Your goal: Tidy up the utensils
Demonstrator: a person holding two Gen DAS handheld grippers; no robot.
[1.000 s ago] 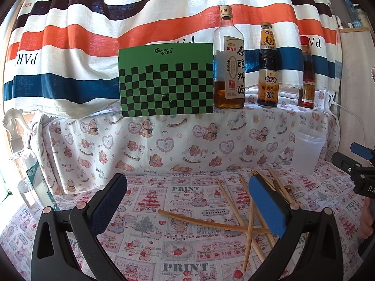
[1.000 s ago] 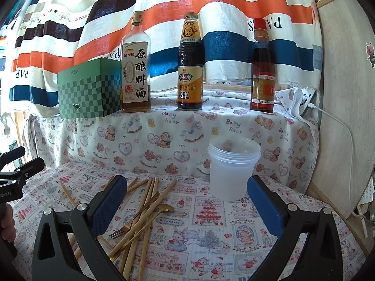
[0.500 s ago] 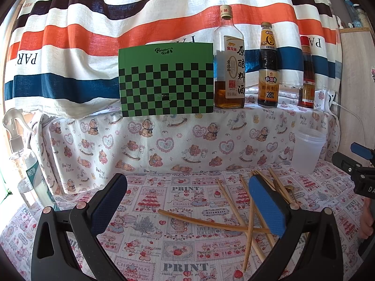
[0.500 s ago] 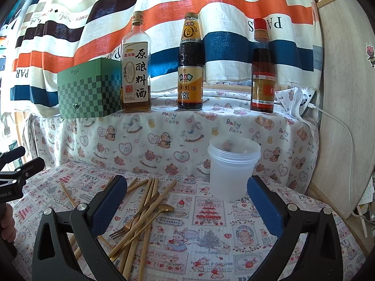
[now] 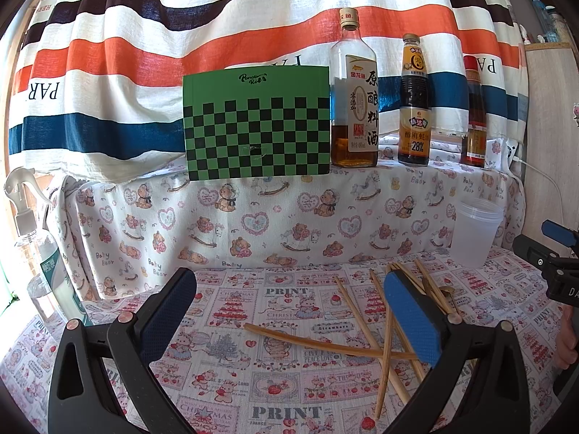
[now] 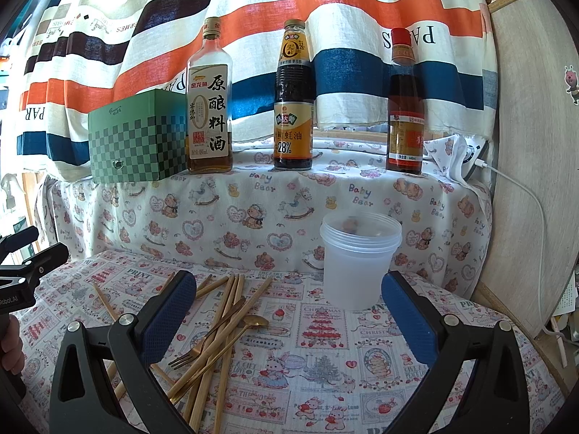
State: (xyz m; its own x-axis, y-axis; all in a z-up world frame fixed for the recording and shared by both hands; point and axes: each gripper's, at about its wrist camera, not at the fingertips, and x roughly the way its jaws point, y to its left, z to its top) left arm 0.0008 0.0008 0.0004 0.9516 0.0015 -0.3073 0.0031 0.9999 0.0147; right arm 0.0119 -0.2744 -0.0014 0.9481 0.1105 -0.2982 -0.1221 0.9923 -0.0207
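Left wrist view: left gripper [image 5: 289,320] spread wide, empty, hovering over the cloth [image 5: 253,379]. Chopsticks [image 5: 383,332] lie crossed near right, partly behind the right pad; 1 long stick runs left from the heap. Cup [image 5: 476,233] stands far right against the ledge; right gripper [image 5: 553,253] shows at the right edge. Right wrist view: right gripper [image 6: 289,320] also spread wide, holding nothing. Chopsticks, fork [image 6: 202,343] and spoon [image 6: 249,325] piled near left, touching the left pad's line of sight; cup just right of the pile, apart from it, seemingly without utensils. Judgement: step is first pick. Best to take 1 outlying stick, pinch near mid-length, lift clear before tipping into the cup; a pinch into the heap risks dragging neighbours. Versus 0.5 s and 1.0 s ago: no visible change in either view; both grippers stay parked.
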